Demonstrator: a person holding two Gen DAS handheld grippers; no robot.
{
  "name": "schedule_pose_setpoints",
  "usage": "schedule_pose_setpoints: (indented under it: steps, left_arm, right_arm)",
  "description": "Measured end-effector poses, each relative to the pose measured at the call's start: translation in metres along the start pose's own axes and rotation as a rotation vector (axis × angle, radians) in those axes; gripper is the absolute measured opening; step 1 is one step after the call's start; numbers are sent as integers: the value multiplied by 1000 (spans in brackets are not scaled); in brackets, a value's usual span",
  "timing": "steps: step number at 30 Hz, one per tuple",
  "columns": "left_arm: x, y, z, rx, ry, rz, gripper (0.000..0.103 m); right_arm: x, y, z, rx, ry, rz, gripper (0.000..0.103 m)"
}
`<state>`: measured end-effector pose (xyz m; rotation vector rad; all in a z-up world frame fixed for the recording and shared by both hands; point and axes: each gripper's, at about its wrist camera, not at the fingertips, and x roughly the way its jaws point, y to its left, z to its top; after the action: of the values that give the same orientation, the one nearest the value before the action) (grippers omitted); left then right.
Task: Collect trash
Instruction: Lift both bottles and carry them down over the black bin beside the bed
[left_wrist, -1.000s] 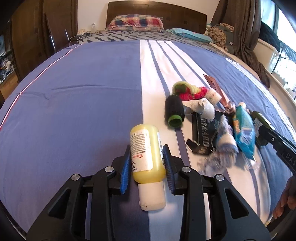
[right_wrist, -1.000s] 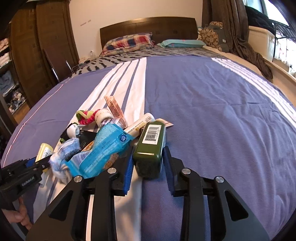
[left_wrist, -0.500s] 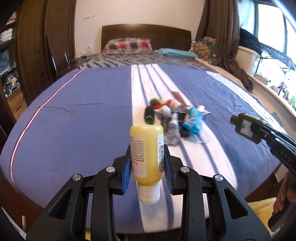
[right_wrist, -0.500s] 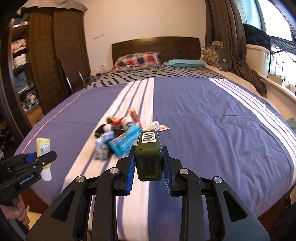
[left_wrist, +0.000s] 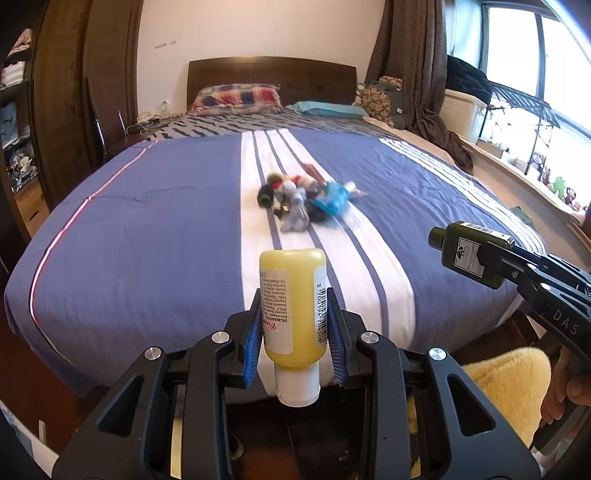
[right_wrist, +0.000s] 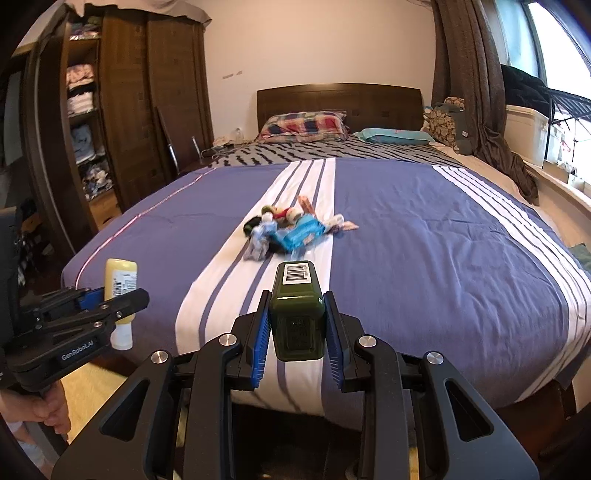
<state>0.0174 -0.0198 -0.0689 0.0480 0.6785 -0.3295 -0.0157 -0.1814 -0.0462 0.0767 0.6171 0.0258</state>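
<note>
My left gripper (left_wrist: 293, 325) is shut on a yellow bottle (left_wrist: 291, 295) with a white cap, held in the air off the bed's foot edge. My right gripper (right_wrist: 297, 325) is shut on a dark green bottle (right_wrist: 297, 314) with a barcode label, also held off the bed. The green bottle also shows in the left wrist view (left_wrist: 469, 254), and the yellow bottle in the right wrist view (right_wrist: 120, 288). A pile of trash (left_wrist: 303, 195) lies on the white stripe in the middle of the bed; it includes a blue wrapper (right_wrist: 301, 232) and a small black bottle (left_wrist: 265, 195).
The bed (left_wrist: 147, 229) has a blue cover with white stripes, pillows (right_wrist: 304, 125) and a dark headboard at the far end. A wooden wardrobe (right_wrist: 122, 110) stands on the left. A window ledge with a white bin (left_wrist: 463, 110) runs along the right. A yellow rug (left_wrist: 506, 384) lies on the floor.
Both grippers have lifted their bottles off the bed and pulled back past its foot edge. The trash pile now lies farther away.
</note>
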Motion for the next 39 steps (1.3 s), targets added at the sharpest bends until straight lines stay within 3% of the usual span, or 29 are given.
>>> schedule_pose_setpoints:
  steps: [6, 23, 39]
  left_arm:
    - [11, -11, -35, 15, 85, -31, 30]
    - [102, -9, -142, 7, 434, -89, 30]
    - [171, -18, -185, -6, 651, -185, 29]
  right_arm:
    - [6, -1, -37, -4, 90, 17, 28]
    - [80, -12, -133, 45, 402, 31, 28]
    - [142, -15, -199, 120, 645, 79, 28]
